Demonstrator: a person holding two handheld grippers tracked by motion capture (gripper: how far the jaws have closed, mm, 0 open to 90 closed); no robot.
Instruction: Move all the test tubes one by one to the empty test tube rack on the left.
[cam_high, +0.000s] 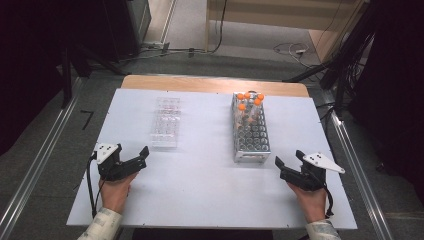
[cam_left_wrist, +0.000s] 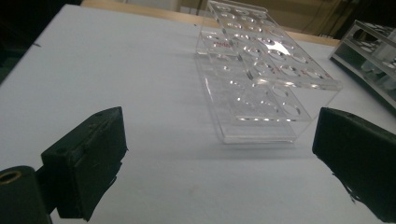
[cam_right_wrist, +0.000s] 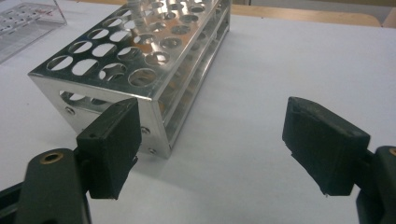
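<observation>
Both grippers rest spread and empty on the table (cam_high: 200, 200). From the right gripper (cam_high: 288, 161), the metal rack (cam_high: 250, 131) lies near at eleven o'clock, long axis twelve-to-six; the left gripper (cam_high: 141, 156) faces the clear rack (cam_high: 165, 122) at one.

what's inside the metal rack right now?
The metal rack holds a few orange-capped tubes clustered at its far end; the nearer holes look empty. The tube bodies below the top plate are mostly hidden, so their contents can't be told.
</observation>
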